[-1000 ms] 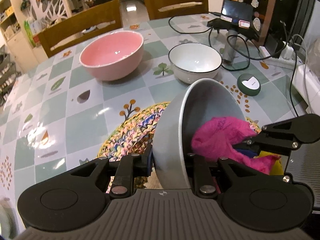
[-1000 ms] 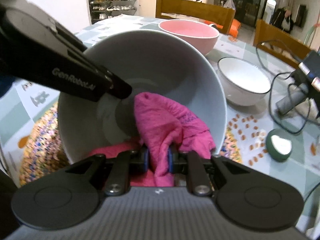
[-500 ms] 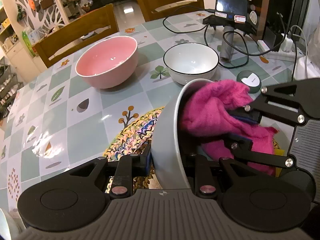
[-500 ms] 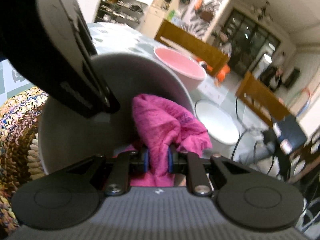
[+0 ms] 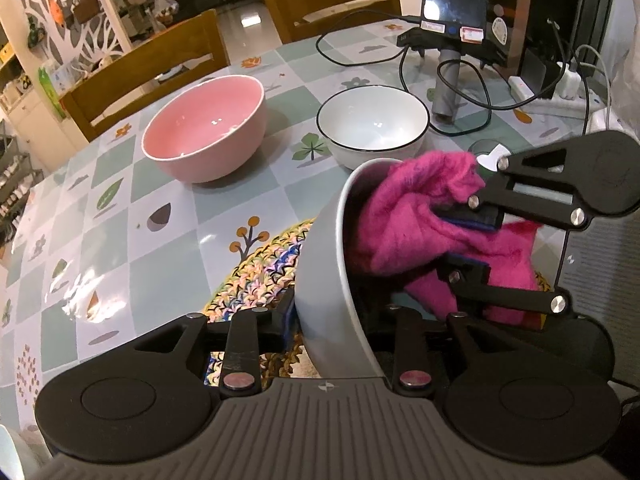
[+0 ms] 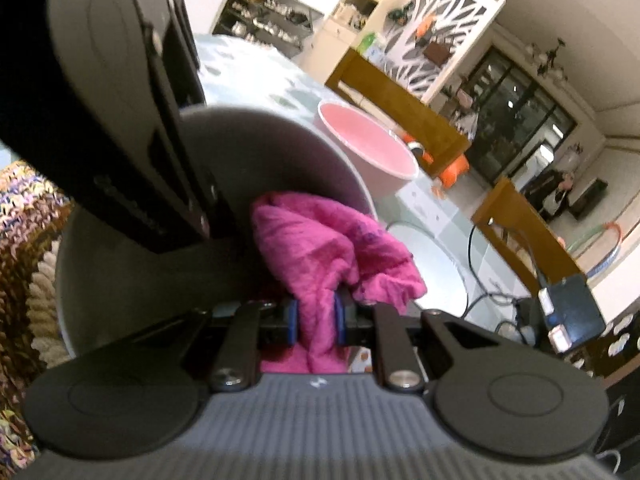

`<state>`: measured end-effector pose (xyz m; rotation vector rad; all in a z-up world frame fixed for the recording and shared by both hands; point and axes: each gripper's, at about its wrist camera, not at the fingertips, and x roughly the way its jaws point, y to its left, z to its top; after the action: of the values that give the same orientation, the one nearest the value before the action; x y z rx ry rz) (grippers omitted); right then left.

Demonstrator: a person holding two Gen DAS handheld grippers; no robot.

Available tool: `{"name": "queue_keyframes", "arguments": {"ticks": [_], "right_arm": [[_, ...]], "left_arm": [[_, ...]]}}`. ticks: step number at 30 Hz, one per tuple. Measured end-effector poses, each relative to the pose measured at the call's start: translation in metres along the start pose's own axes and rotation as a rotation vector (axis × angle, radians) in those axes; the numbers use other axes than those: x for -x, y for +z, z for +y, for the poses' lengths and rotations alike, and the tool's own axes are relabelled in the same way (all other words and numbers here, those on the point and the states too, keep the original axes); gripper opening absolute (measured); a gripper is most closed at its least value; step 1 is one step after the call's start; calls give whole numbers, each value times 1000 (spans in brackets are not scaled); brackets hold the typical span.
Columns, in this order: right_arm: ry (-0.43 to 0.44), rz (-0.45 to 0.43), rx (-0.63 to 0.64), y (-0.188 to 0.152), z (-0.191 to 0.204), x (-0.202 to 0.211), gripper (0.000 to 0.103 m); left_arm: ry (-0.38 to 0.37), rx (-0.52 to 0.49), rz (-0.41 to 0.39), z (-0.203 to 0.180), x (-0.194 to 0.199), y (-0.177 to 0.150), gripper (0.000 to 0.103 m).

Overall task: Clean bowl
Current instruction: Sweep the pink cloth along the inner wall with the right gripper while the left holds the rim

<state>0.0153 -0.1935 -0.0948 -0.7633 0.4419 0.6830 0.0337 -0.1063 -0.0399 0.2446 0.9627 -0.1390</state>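
Observation:
A grey bowl [image 5: 320, 280] stands tilted on its edge over the woven mat, mouth facing right. My left gripper [image 5: 334, 316] has the bowl's wall between its fingers, one pad outside and one inside; its jaws are opening while the pads still touch the wall. My right gripper [image 5: 468, 240] reaches into the bowl from the right, shut on a pink cloth [image 5: 400, 216] pressed near the upper rim. In the right wrist view the cloth [image 6: 316, 240] is bunched between the blue pads of the right gripper [image 6: 316, 320], against the bowl's inside [image 6: 280, 152], with the left gripper [image 6: 140, 140] looming at upper left.
A pink bowl [image 5: 204, 128] and a white bowl [image 5: 374, 120] stand behind on the patterned table [image 5: 160, 256]. A colourful woven mat [image 5: 256, 276] lies under the grey bowl. Cables and a phone on a stand [image 5: 452, 12] crowd the far right. Wooden chairs [image 5: 152, 76] line the far edge.
The right gripper has rolled and carried the pink cloth from low inside the grey bowl up toward its upper rim. The left fingers have spread slightly; the bowl stays tilted.

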Motion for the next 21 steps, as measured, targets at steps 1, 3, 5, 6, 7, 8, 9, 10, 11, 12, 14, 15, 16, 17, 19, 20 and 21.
{"name": "queue_keyframes", "arguments": {"ticks": [1, 3, 5, 6, 7, 8, 9, 10, 11, 12, 14, 15, 16, 17, 19, 20, 21], "right_arm": [[6, 14, -11, -1, -1, -1, 17], [20, 44, -41, -4, -2, -4, 17], [31, 59, -62, -6, -3, -5, 17], [36, 65, -73, -7, -3, -6, 17], [47, 69, -98, -10, -6, -4, 17], [58, 75, -125, -13, -9, -2, 17], [62, 77, -137, -15, -9, -2, 17], [67, 81, -156, -16, -10, -3, 17], [75, 88, -182, -17, -13, -3, 17], [83, 94, -211, -17, -15, -3, 17], [95, 100, -248, -17, -17, -3, 17], [105, 103, -271, -19, -18, -3, 17], [115, 105, -294, -20, -20, -2, 17], [124, 107, -316, -21, -22, -1, 17], [145, 113, -359, -22, -25, -3, 17], [155, 116, -380, -22, -26, -4, 17], [163, 120, -398, -22, -26, -5, 17]], "left_arm": [[-2, -1, 2, 0, -1, 1, 33], [-4, 2, 1, 0, -2, 1, 34], [-4, 7, 2, 0, -3, 2, 35], [-4, 8, 2, -1, -3, 3, 35], [-4, 9, 2, -1, -3, 3, 37], [-4, 9, 1, -2, -4, 3, 39], [-3, 8, 0, -3, -4, 3, 40], [-3, 7, -1, -4, -4, 2, 41], [-2, 7, -3, -5, -4, 3, 42], [0, 7, -4, -6, -5, 3, 43], [4, 5, -5, -8, -5, 3, 44], [8, 0, -5, -9, -6, 3, 44], [12, -2, -6, -9, -7, 3, 44], [13, -2, -6, -10, -7, 3, 44], [16, -1, -5, -10, -8, 2, 44], [15, 4, -2, -10, -9, 2, 44], [13, 10, 3, -10, -10, 2, 44]]}}
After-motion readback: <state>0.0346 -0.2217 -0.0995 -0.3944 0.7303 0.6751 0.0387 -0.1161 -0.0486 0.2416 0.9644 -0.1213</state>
